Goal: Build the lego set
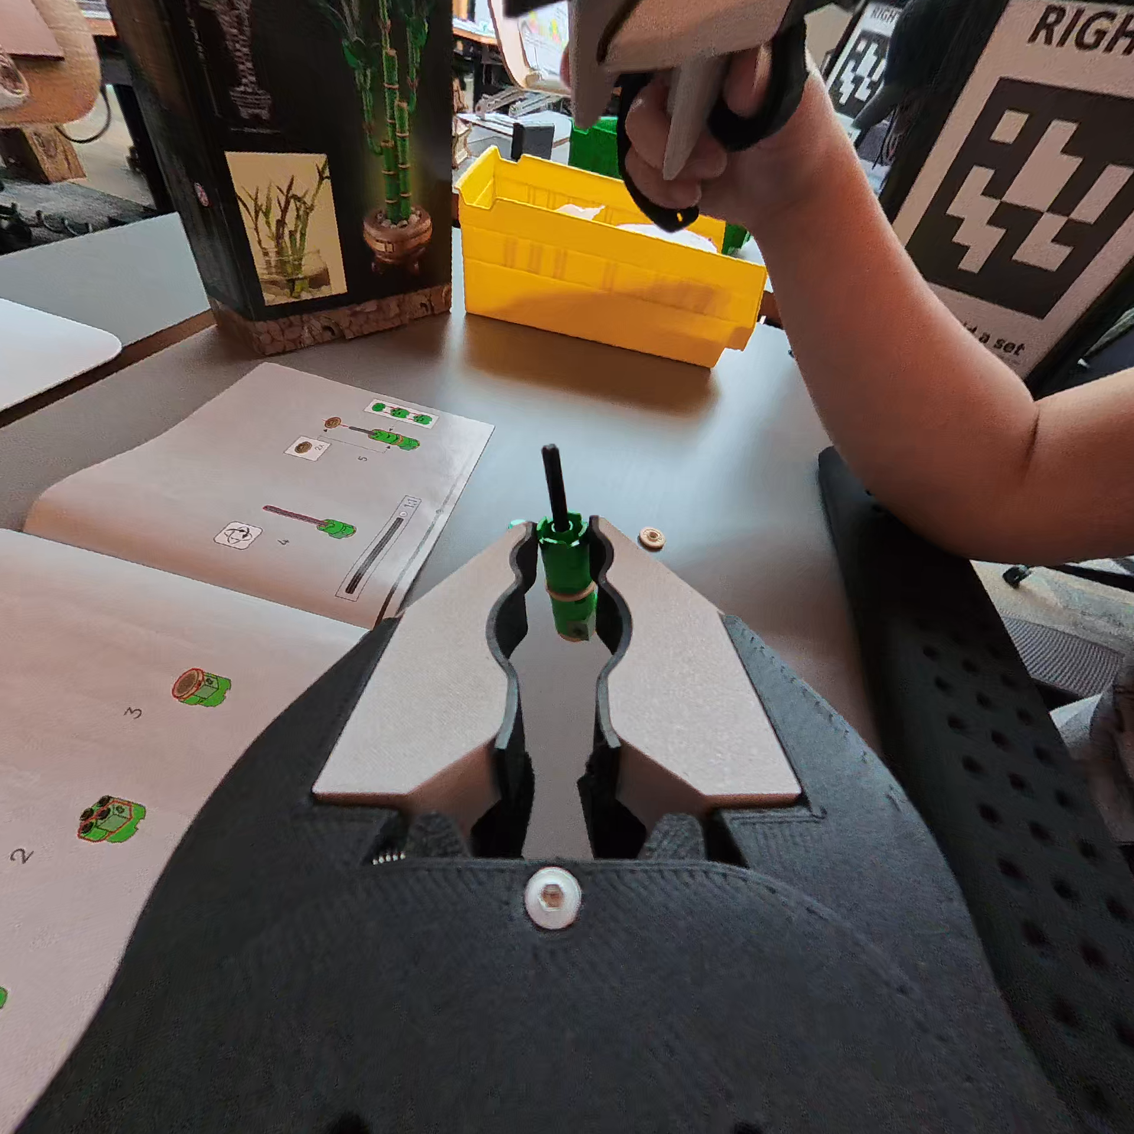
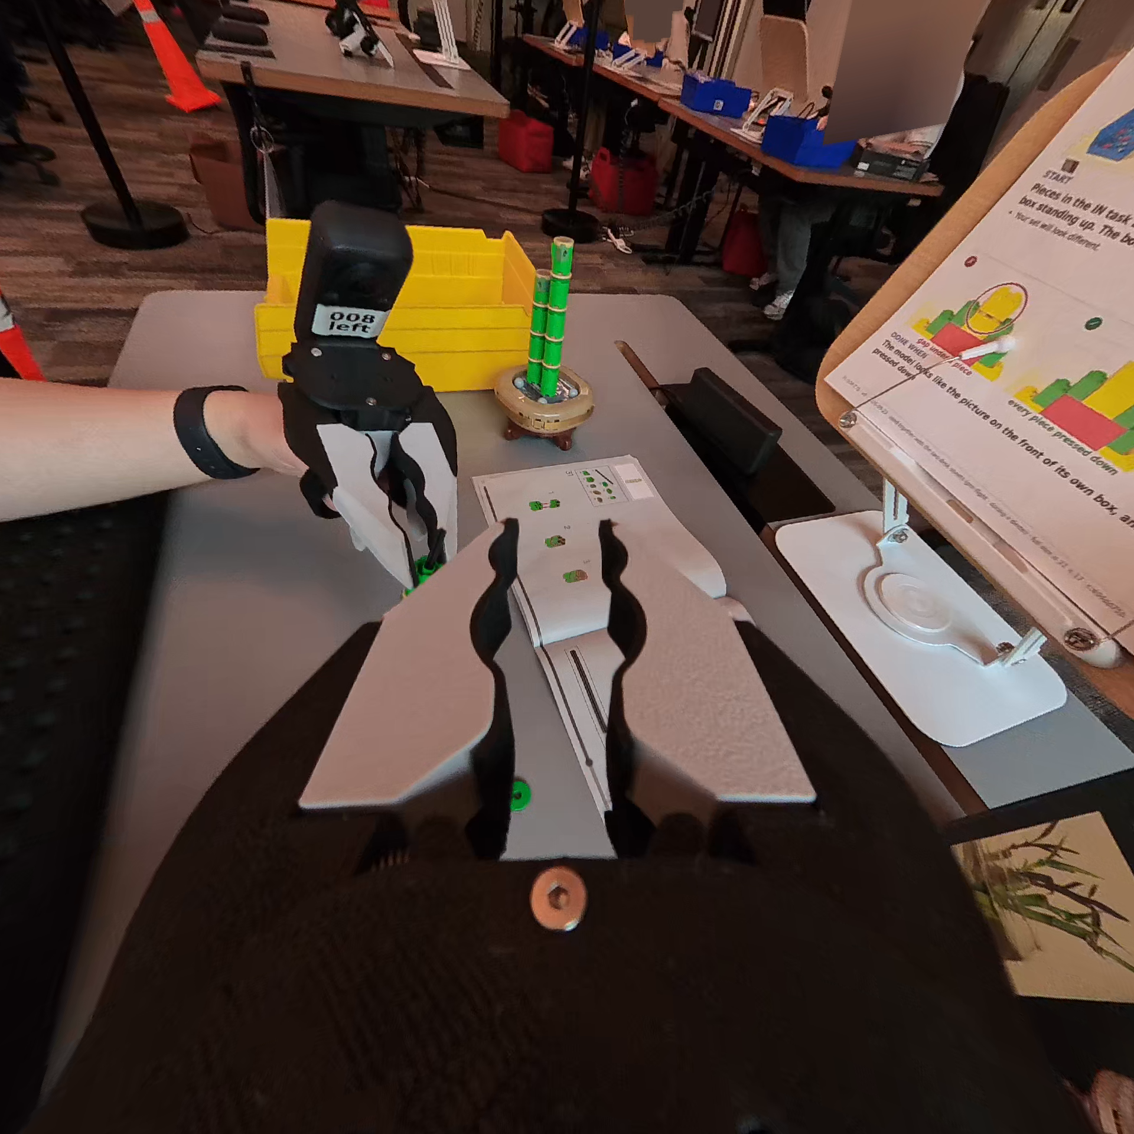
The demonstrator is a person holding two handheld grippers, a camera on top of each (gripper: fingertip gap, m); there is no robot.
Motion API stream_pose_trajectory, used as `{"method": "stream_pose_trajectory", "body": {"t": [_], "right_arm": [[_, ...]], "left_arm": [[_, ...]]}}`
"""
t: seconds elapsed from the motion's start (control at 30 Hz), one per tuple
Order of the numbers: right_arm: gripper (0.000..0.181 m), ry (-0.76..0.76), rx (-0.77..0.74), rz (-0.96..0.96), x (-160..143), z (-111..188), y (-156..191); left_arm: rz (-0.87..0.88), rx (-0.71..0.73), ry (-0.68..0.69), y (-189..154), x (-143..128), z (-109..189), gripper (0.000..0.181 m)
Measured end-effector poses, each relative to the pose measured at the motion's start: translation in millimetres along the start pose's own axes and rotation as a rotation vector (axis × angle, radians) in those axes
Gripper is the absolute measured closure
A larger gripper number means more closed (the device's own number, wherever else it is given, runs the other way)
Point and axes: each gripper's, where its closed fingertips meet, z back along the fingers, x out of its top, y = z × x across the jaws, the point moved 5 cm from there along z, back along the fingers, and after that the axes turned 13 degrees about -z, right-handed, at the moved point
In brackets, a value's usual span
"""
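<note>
Gripping green stalk piece (image 1: 566, 574), left gripper (image 1: 563, 534) jaws narrowed; right gripper (image 2: 557, 526) agape, empty.

On the worktop (image 2: 258, 613) an open instruction booklet (image 2: 583, 589) lies in the middle. Behind it stands a plant model (image 2: 546, 368), with a bin (image 2: 454, 319) to its left. A small round piece (image 2: 520, 796) lies on the worktop just beside the booklet's near left edge.

Both wrist cameras look down close, sharing the instruction booklet (image 1: 245, 491).
</note>
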Motion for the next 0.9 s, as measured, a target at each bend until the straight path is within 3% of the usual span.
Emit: {"method": "stream_pose_trajectory", "body": {"t": [0.47, 0.7, 0.8, 0.9], "right_arm": [[0.156, 0.029, 0.013, -0.026, -3.8, -1.7, -1.1], [0.144, -0.002, 0.161, -0.096, 4.9, -6.0, 15.5], [0.144, 0.017, 0.163, -0.095, 3.0, -9.4, 16.5], [0.147, 0.058, 0.260, -0.123, 0.6, -14.9, 28.4]], "left_arm": [[0.063, -0.070, -0.008, -5.1, 2.8, -0.6, 0.167], [0.064, -0.116, -0.033, -13.1, 10.1, -1.0, 0.167], [0.061, -0.118, -0.046, -14.3, 12.6, -0.2, 0.167], [0.075, -0.129, -0.058, -15.1, 14.9, 0.7, 0.166]]}}
